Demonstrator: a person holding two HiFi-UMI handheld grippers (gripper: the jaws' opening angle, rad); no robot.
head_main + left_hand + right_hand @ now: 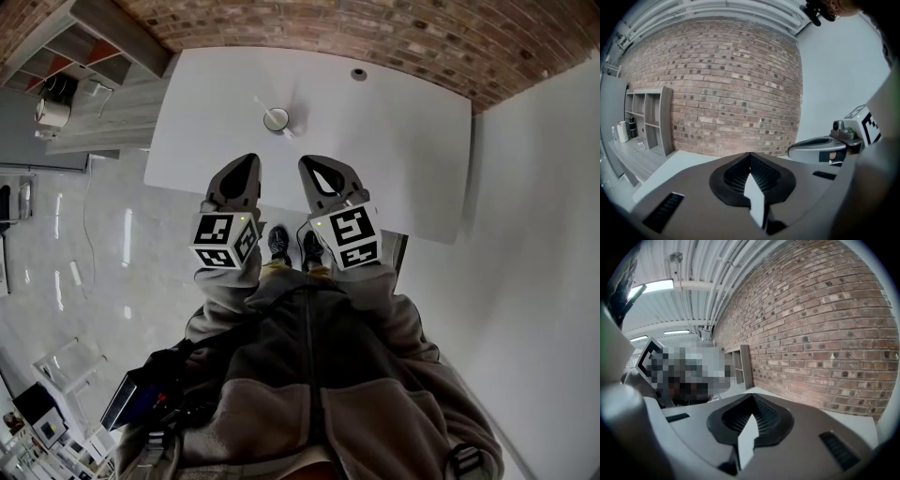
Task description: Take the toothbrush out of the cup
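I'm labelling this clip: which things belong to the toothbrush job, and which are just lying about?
Job: toothbrush; cup; left claw and right claw, both shut and empty.
Lying about: round fitting in the white table; shelf unit.

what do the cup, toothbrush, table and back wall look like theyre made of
Cup: pale, smooth rim; ceramic or plastic, too small to tell. Toothbrush: thin white handle, probably plastic. Table: flat matte white top with no grain, likely laminate or painted board. Wall: rough red-brown brick with pale mortar joints.
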